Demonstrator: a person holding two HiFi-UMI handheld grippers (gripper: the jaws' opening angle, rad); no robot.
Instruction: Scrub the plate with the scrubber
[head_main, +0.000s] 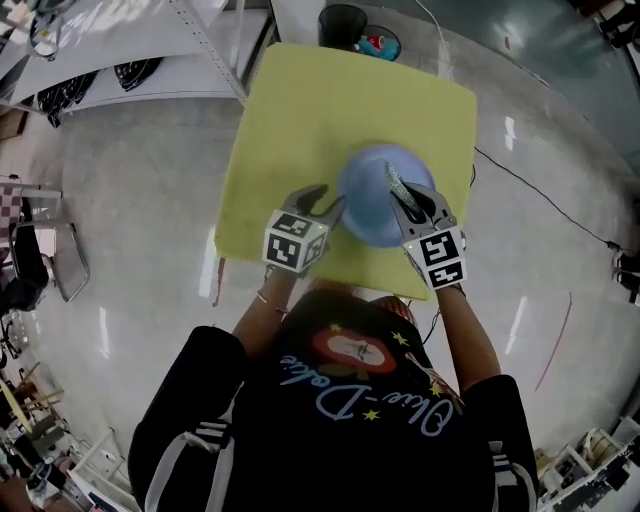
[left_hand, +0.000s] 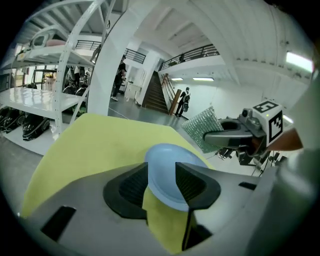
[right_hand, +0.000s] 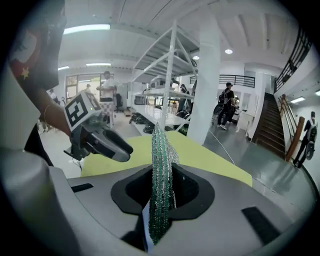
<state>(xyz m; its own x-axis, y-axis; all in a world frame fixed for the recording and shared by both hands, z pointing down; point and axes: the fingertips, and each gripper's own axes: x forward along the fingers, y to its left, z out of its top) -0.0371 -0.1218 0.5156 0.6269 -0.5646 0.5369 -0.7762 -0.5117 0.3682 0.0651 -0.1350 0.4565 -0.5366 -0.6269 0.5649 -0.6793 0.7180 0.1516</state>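
- One blue plate (head_main: 370, 185) lies at frame centre on the yellow table (head_main: 300, 110).
- One mesh scrubber (right_hand: 161, 165) stands edge-on, its long axis running up-frame, pinched in the right gripper (head_main: 415, 205).
- Left gripper (left_hand: 162, 175): jaws wide, with the plate's rim between them, ungripped.

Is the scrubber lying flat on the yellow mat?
No, the scrubber stands on edge, clamped between the right tongs.
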